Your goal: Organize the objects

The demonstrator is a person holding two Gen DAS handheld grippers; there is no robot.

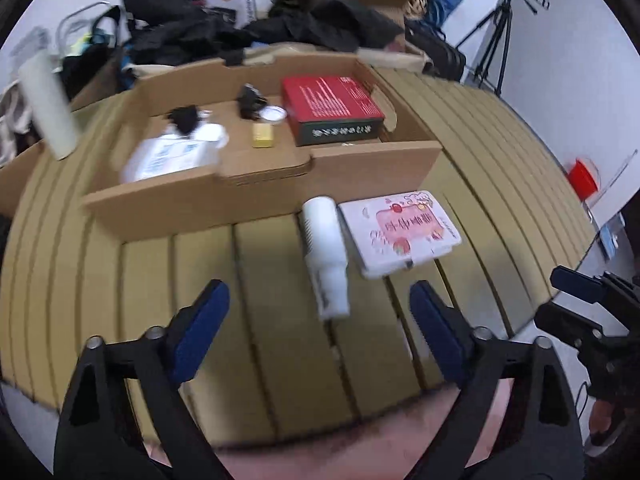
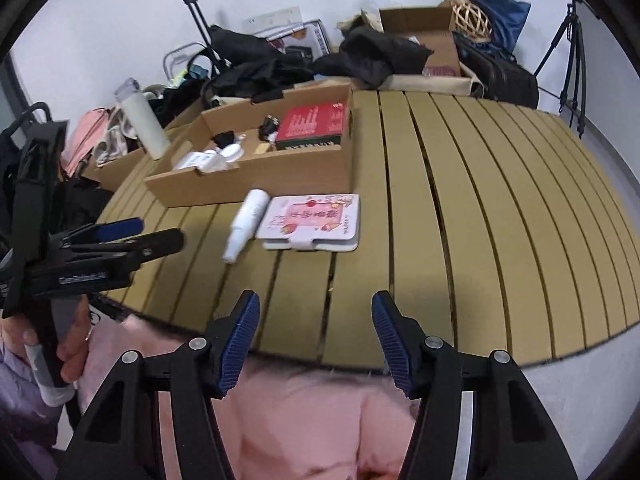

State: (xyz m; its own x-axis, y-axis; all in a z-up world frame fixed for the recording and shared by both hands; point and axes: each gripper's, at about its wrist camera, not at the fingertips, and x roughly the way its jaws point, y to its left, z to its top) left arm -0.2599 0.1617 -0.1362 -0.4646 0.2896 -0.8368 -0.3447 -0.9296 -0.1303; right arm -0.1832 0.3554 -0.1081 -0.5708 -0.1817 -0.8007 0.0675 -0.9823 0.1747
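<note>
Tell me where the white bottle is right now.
The white bottle lies on its side on the slatted table, in front of the cardboard tray and directly left of the pink-and-white case; in the left wrist view it sits ahead of the open left tongs.

Even indoor light, soft shadows, strong fisheye bending at edges, motion blur in left-wrist view.

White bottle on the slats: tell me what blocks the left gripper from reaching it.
Nothing visible does. The white bottle lies flat just ahead of the open left gripper, with only bare slatted table between. The pink-and-white case lies right beside it.
</note>
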